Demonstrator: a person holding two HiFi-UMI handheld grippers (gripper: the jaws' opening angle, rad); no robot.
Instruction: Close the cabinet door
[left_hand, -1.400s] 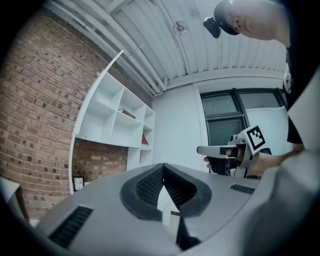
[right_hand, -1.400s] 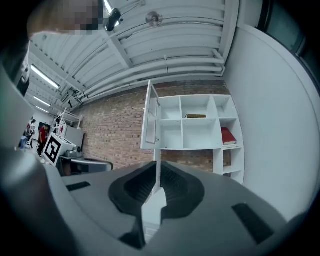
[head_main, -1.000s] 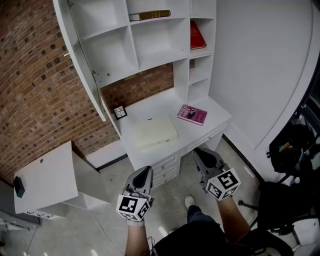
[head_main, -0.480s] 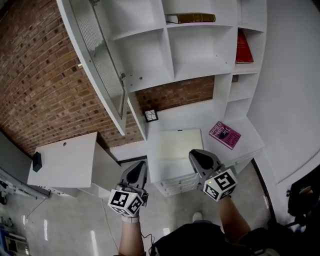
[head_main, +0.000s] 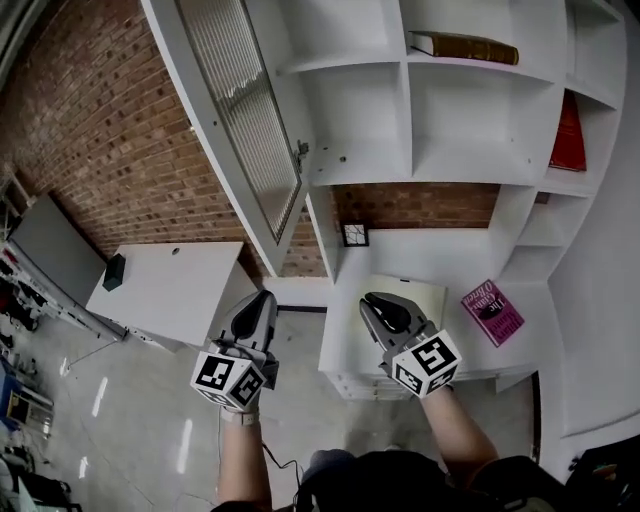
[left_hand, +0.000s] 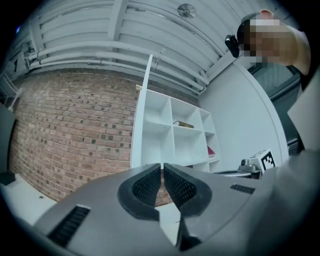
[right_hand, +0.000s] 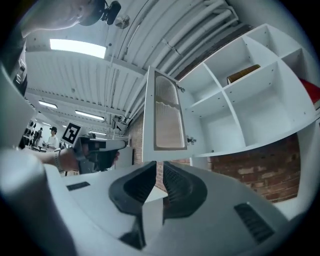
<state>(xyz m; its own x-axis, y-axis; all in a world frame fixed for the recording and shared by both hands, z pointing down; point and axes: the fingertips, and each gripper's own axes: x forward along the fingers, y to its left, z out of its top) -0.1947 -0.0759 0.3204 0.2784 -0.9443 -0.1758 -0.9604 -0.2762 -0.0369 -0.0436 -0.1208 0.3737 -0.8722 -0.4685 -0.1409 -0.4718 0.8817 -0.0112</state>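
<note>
1. While the cabinet door stood swung wide open at eleven o'clock, the left gripper hovered below it, jaws pressed together, holding nothing.
2. Right gripper, at five o'clock from the door, also had its jaws together, empty.

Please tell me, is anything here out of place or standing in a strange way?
The glass-paneled cabinet door stands swung wide open, away from the white shelves. On the desk, the magenta book lies at a slant. Nothing else stands out.
</note>
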